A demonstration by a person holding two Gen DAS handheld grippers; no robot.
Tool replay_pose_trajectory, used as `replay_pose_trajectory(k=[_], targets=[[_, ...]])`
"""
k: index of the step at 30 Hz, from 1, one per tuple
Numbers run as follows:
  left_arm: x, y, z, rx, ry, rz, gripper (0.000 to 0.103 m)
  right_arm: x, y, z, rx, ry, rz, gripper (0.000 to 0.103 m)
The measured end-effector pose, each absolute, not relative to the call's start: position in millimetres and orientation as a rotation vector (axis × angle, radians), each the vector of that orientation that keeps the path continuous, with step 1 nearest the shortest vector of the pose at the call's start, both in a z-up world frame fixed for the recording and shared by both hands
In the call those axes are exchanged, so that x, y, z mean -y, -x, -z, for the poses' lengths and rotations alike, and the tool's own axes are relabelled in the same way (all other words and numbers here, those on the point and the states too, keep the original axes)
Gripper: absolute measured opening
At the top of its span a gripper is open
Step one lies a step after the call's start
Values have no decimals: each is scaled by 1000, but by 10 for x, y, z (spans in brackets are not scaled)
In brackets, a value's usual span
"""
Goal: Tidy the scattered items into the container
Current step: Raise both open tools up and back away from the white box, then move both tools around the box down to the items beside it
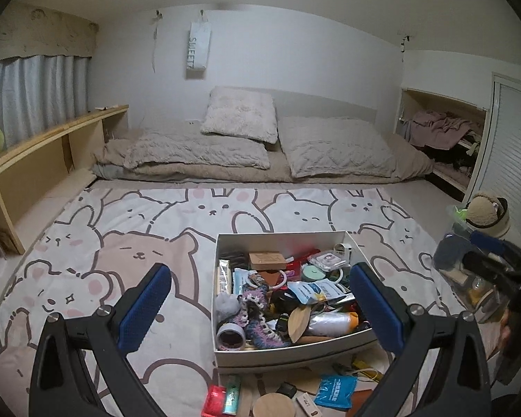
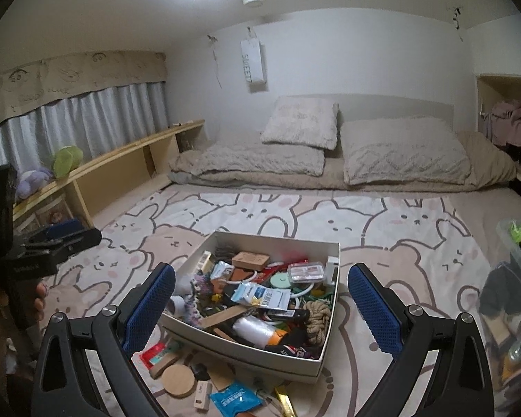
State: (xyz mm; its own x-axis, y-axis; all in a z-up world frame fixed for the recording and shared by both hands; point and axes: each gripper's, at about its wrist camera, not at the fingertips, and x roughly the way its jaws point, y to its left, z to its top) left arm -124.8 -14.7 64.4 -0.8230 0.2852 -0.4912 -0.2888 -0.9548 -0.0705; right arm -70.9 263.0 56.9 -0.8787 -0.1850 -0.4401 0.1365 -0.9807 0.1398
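Note:
A white box (image 1: 295, 354) (image 2: 246, 351) stands on the bunny-print blanket, heaped with several small items. Loose things lie in front of it: a blue packet (image 1: 335, 391) (image 2: 235, 399), a round wooden lid (image 1: 273, 405) (image 2: 180, 380), a red packet (image 1: 216, 401) (image 2: 154, 347), a green lighter (image 1: 232, 398) and a small white stick (image 2: 202, 394). My left gripper (image 1: 262, 309) hovers open above the box's near-left side, holding nothing. My right gripper (image 2: 262, 309) is open above the box too, empty. Each gripper shows at the edge of the other's view: the right (image 1: 496, 264), the left (image 2: 52, 239).
Pillows and a folded duvet (image 1: 246, 153) lie at the far end of the blanket. A low wooden shelf (image 2: 128, 166) runs along the left wall under curtains. A clear plastic bin (image 1: 469, 278) with a plush toy stands at the right. An open closet is behind it.

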Motion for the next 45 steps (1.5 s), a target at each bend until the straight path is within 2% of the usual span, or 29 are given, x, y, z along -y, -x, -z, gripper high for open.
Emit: replay_pose_trajectory(k=[10, 19, 27, 36, 45], targets=[[402, 1030, -522, -47, 690, -2794, 103, -2628, 490, -437, 96, -652, 2904, 102], [661, 919, -194, 23, 620, -2876, 103, -2709, 504, -139, 123, -610, 2902, 103], [626, 939, -6, -8, 611, -2861, 103, -2548, 386, 51, -30, -538, 2918, 103], [602, 967, 206, 40, 637, -2808, 103, -2552, 296, 318, 58, -513, 2890, 103], [478, 936, 453, -53, 654, -2801, 103, -2545, 431, 690, 95, -703, 2759, 103]])
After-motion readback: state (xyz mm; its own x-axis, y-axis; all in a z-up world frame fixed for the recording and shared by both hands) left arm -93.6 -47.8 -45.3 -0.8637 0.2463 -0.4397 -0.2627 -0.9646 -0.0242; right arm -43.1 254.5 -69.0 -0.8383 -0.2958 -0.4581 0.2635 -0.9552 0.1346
